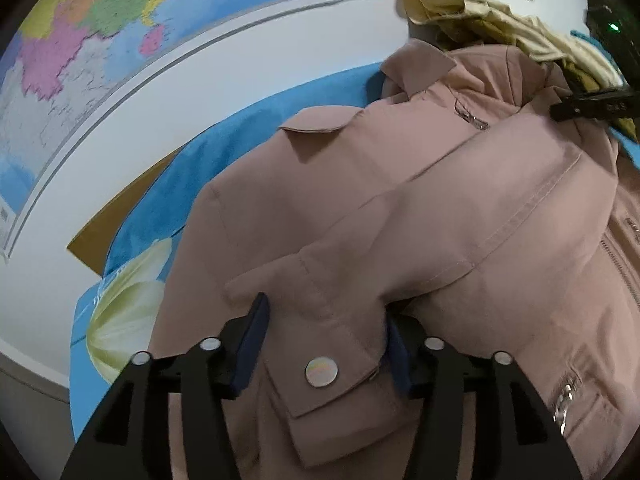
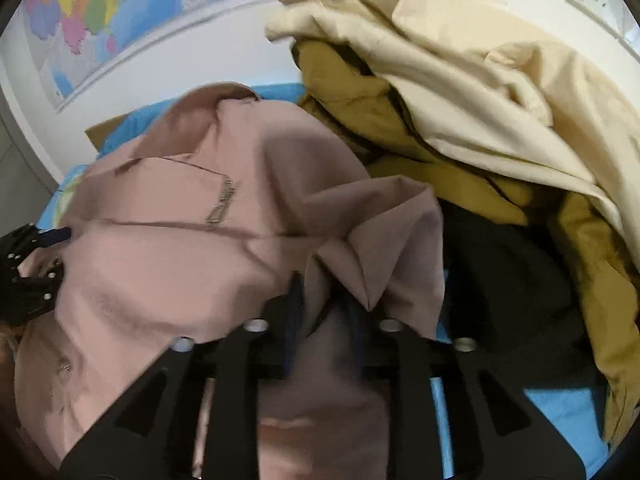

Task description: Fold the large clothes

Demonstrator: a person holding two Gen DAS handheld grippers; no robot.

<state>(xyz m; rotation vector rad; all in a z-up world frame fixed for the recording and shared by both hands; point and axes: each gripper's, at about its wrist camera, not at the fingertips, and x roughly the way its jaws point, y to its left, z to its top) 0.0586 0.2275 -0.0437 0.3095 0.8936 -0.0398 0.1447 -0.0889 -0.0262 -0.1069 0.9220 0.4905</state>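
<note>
Where the left tool [image 1: 322, 344] bites at six o'clock in the left wrist view, its blue pads sit against either side of a thick cuff tab of the pink jacket [image 1: 420, 208], just above a pearly snap button [image 1: 321, 371], so it looks clenched on that cuff. At six o'clock in the right wrist view the right tool [image 2: 320, 312] has a pleated bunch of the same jacket pinched between its pads, grasping it. The jacket lies spread on the blue cloth [image 1: 192, 184] that covers the bench, its body filling the centre of both views and its collar [image 1: 416, 68] toward twelve o'clock. Judging by the soft creases and the topstitched seams, this is a mid-weight woven cloth: limp, not slippery, not fragile, but bulky enough to sag and drag when lifted by one corner. Doubled seams, cuffs and hem edges should give the firmest hold; a single loose layer would likely slip or pull a fold askew. A metal zip [image 1: 624, 276] at three o'clock and a zip pull [image 2: 222, 206] near the chest are hard spots best kept out of the pads. Farther off, at one to three o'clock in the right view, a heap of cream fabric [image 2: 460, 80], an olive garment [image 2: 360, 96] and something dark [image 2: 512, 280] crowd the jacket's edge. Beyond, at eleven o'clock, a wall map [image 1: 100, 20] hangs.
</note>
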